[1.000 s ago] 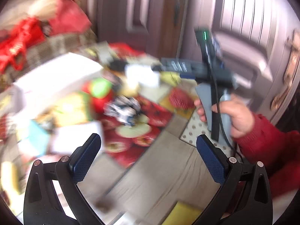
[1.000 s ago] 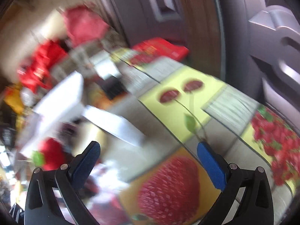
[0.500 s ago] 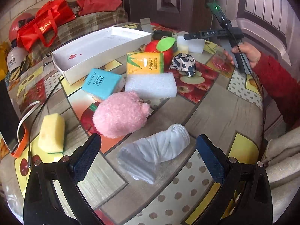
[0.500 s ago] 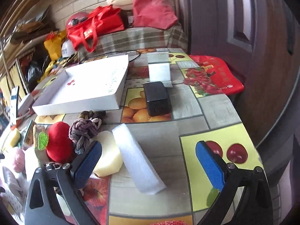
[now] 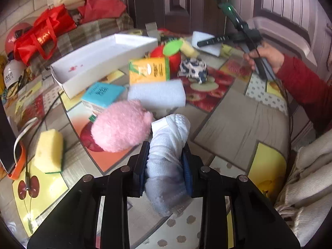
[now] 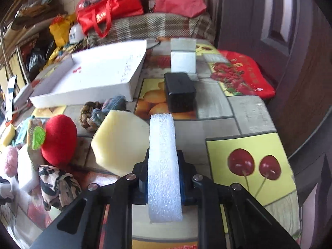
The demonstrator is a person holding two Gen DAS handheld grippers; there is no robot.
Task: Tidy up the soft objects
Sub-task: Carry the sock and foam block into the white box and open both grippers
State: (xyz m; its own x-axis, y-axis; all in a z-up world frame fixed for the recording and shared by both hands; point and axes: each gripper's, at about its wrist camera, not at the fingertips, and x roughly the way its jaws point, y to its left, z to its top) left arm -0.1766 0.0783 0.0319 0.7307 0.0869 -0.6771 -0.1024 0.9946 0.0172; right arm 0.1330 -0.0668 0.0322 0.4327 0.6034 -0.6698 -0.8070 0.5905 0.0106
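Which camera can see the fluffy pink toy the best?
The left wrist camera. There the pink fluffy toy sits whole and big on the table, beside the white sock that the left gripper holds. The right wrist camera catches only a small pink bit at its left edge.

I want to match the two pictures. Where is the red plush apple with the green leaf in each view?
Left wrist view: the red plush apple lies upper centre, behind the yellow tissue pack.
Right wrist view: the same apple lies at the left, beside the pale yellow sponge.
Shared landmark: the white tray.
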